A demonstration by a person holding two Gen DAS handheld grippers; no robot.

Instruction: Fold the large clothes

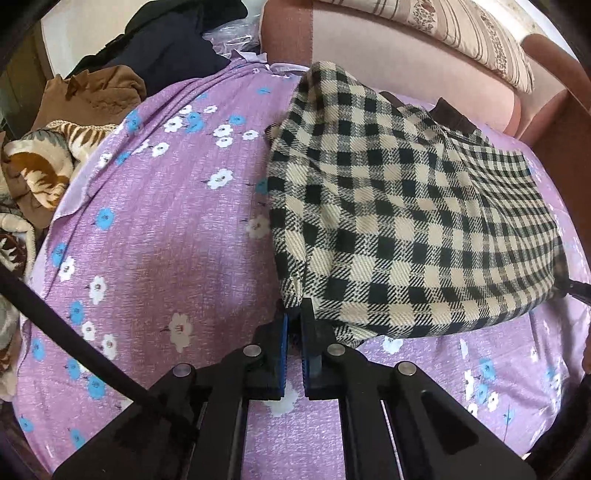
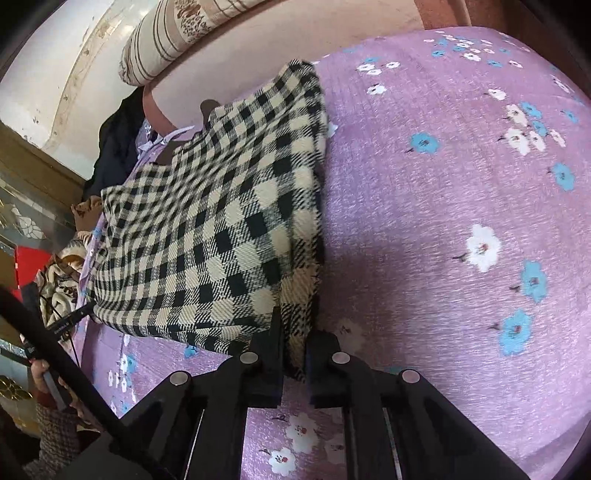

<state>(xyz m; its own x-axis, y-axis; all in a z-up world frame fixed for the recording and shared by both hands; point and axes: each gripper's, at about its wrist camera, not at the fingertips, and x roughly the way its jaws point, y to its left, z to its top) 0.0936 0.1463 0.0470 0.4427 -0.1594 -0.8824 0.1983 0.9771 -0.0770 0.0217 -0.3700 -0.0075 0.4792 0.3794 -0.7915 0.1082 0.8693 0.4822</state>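
A black-and-cream checked garment (image 1: 399, 221) lies partly folded on a purple flowered bedsheet (image 1: 166, 240). My left gripper (image 1: 294, 317) is shut on the garment's near left corner, lifting it slightly. The other gripper's tip (image 1: 576, 290) shows at the garment's right corner. In the right wrist view the same garment (image 2: 221, 229) lies left of centre. My right gripper (image 2: 294, 332) is shut on its near right corner, cloth pinched between the fingers. The left gripper's tip (image 2: 70, 319) shows at the far left corner.
A pink headboard (image 1: 369, 40) with a striped pillow (image 1: 461, 33) runs behind the bed. Brown and dark clothes (image 1: 110, 88) and patterned blankets (image 1: 33, 173) are piled at the bed's left side. The bedsheet (image 2: 461, 221) stretches right of the garment.
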